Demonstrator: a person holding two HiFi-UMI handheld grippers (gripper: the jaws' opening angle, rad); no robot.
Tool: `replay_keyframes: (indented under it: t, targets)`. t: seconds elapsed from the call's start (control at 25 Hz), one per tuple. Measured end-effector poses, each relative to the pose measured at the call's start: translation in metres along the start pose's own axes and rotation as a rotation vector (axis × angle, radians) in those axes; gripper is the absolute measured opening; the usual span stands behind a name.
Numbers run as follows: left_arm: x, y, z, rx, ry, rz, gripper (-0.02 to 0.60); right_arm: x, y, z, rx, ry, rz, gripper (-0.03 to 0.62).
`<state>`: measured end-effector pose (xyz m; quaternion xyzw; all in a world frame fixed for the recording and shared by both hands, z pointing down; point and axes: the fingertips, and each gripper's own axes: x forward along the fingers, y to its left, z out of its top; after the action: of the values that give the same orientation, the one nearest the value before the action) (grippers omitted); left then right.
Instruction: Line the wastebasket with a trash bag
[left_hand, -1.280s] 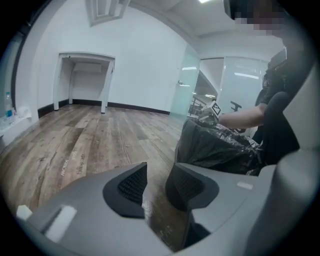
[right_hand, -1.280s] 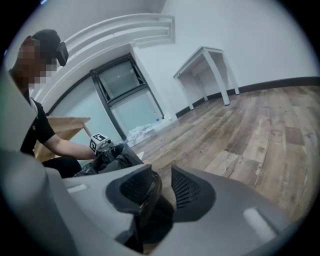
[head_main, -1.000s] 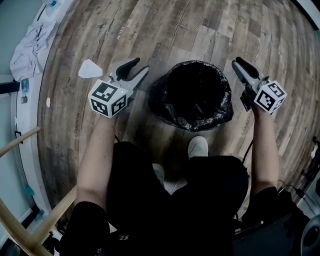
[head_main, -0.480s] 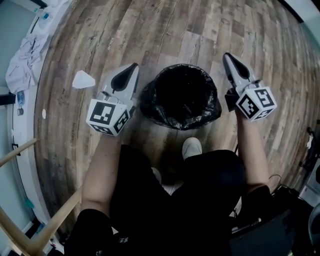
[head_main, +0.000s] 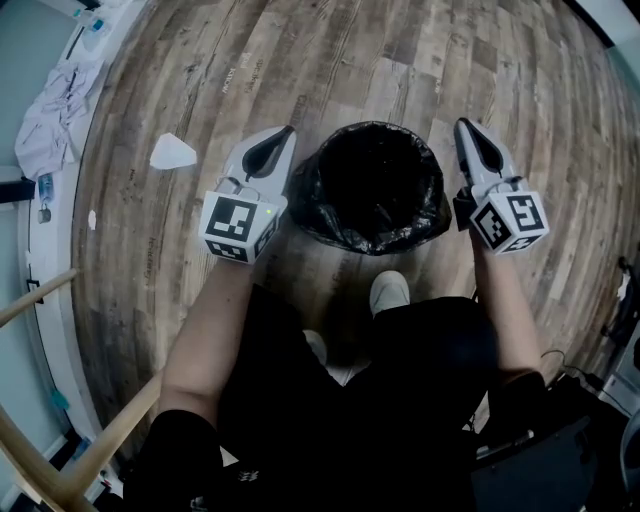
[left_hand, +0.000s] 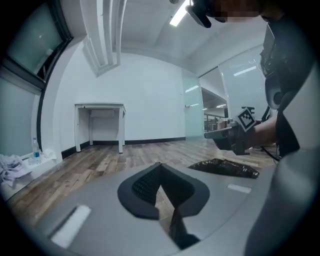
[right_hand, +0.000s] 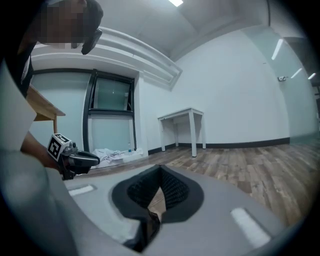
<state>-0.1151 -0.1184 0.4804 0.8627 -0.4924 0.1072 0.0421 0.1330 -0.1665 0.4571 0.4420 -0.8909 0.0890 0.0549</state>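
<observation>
Head view puts the wastebasket (head_main: 437, 192) on the wood floor (head_main: 400, 60) just ahead of your shoe, with the left claw (head_main: 288, 133) just beside its left rim and the right claw (head_main: 463, 126) just beside its right rim, neither touching it. Both claws have just been closing, and each gripper view shows them pinched fully together with nothing between them. The trash bag (head_main: 372, 238) looks already seated: it is black, glossy and crinkled, its mouth spread wide and folded out over the rim all round, and the fold hangs fuller and more puckered on the side nearest you. So treat this as the finishing check. If you tidy the fold, nip only the thin film at the edge, draw it outward and down evenly on both sides, and pull gently so you don't tip the basket.
</observation>
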Motion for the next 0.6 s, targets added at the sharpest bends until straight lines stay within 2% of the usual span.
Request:
replay_keyframes:
  t: [0.2, 0.36, 0.6]
  targets:
    - [0.005, -0.002, 0.0, 0.089, -0.001, -0.005, 0.008, -0.005, -0.01, -0.008, -0.037, 0.015, -0.032, 0.002]
    - [0.009, 0.001, -0.002, 0.076, -0.007, -0.008, 0.008, -0.002, -0.019, -0.014, -0.03, 0.039, -0.074, 0.002]
    - [0.009, 0.011, -0.006, 0.035, 0.014, 0.02, 0.008, 0.001, -0.011, -0.013, -0.045, 0.033, -0.048, 0.002]
